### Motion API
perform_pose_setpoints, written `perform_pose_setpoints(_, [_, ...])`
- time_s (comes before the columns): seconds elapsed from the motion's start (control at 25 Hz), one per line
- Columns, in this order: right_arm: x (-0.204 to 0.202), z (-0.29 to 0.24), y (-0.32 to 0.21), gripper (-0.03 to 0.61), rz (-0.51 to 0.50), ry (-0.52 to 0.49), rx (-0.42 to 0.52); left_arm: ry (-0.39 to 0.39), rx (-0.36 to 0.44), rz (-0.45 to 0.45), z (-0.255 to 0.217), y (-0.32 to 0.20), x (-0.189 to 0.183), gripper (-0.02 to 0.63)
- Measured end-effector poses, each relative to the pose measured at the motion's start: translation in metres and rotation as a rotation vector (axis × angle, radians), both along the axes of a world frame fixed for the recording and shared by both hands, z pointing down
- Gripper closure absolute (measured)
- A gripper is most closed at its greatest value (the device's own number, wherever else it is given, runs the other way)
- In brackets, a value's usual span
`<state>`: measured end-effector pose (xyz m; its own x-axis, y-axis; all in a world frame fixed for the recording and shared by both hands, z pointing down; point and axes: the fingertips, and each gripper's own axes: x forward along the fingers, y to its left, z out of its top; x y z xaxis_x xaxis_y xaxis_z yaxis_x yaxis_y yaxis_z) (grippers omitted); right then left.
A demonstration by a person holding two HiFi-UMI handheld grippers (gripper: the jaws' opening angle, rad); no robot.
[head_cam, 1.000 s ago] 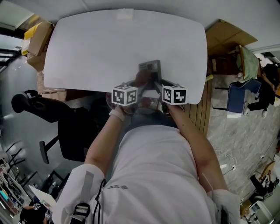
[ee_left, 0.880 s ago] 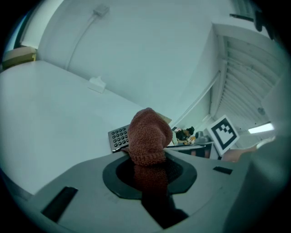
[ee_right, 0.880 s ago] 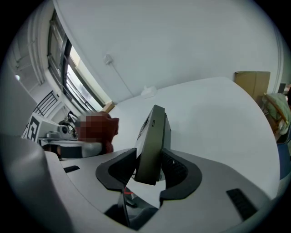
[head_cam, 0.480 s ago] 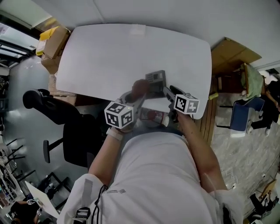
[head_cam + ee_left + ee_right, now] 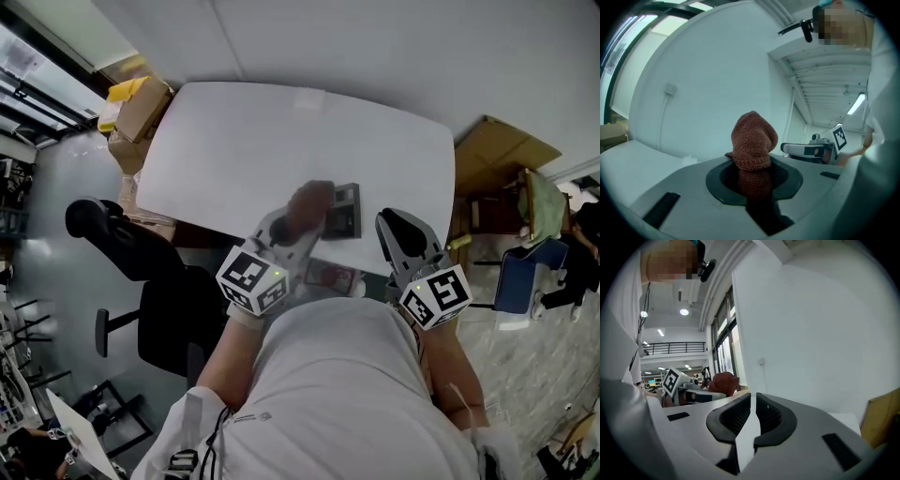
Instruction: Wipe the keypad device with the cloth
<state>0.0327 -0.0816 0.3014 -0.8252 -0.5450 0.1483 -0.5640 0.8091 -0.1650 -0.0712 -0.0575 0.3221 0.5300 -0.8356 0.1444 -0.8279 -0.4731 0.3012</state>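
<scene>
The dark grey keypad device (image 5: pixel 343 210) lies near the front edge of the white table (image 5: pixel 234 141). My left gripper (image 5: pixel 298 217) is shut on a bunched reddish-brown cloth (image 5: pixel 309 199), whose wad sits at the device's left edge. In the left gripper view the cloth (image 5: pixel 753 139) bulges up out of the left gripper (image 5: pixel 753 165). My right gripper (image 5: pixel 387 223) hangs just right of the device, by the table's edge, apart from it. Its jaws are closing, and the right gripper (image 5: pixel 753 409) shows only a thin gap with nothing in it.
Cardboard boxes (image 5: pixel 141 105) stand past the table's left end, with a black office chair (image 5: pixel 112 234) below them. A flat cardboard sheet (image 5: pixel 502 150) and a blue chair (image 5: pixel 525 272) are on the right. The person's torso fills the near side.
The right gripper has drawn back from the device toward the person and to the right. The left gripper still holds the cloth at the device. The head camera has tilted.
</scene>
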Motion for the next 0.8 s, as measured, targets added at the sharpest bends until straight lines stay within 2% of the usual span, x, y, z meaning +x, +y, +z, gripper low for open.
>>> perform_pose_setpoints(0.12, [-0.002, -0.025, 0.004, 0.535, -0.002, -0.029, 0.038, -0.001, 0.051, -0.011, -0.023, 0.0, -0.002, 0.528])
perform_pose_setpoints(0.24, [-0.007, -0.034, 0.009, 0.543, -0.022, 0.002, 0.087, -0.033, 0.096, -0.008, -0.034, 0.001, 0.002, 0.528])
perform_pose_setpoints(0.36, [-0.008, -0.037, 0.011, 0.546, -0.028, 0.023, 0.119, -0.048, 0.108, -0.004, -0.034, 0.001, 0.006, 0.528])
perform_pose_setpoints(0.6, [0.002, -0.037, 0.008, 0.546, -0.005, -0.011, 0.081, 0.0, 0.11, -0.009, -0.038, 0.003, 0.012, 0.528])
perform_pose_setpoints(0.8, [0.007, -0.029, 0.006, 0.546, 0.014, -0.029, 0.014, -0.001, 0.084, -0.022, -0.03, 0.005, 0.005, 0.528])
